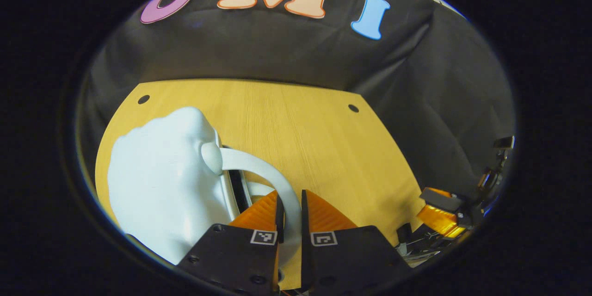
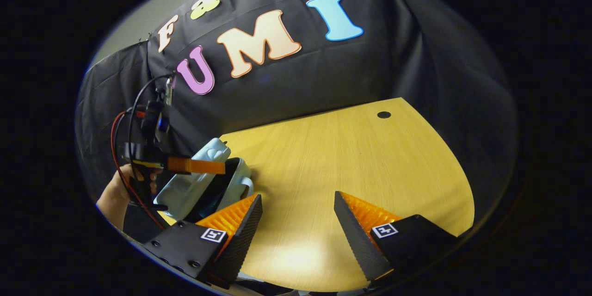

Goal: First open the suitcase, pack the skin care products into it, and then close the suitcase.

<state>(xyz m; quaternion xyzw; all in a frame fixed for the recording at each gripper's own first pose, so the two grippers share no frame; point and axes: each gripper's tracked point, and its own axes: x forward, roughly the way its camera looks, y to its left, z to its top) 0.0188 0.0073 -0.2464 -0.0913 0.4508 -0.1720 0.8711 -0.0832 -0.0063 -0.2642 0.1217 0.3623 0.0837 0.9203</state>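
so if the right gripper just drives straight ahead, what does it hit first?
Probably nothing soon: the right gripper, open, points over bare table; the black cloth wall comes next. The suitcase sits off-line.

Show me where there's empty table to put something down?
The wooden table is bare from the suitcase across to its far edge by the black cloth wall, including under the open right gripper. It is crowded at the suitcase corner, where the left gripper pinches the suitcase's white handle.
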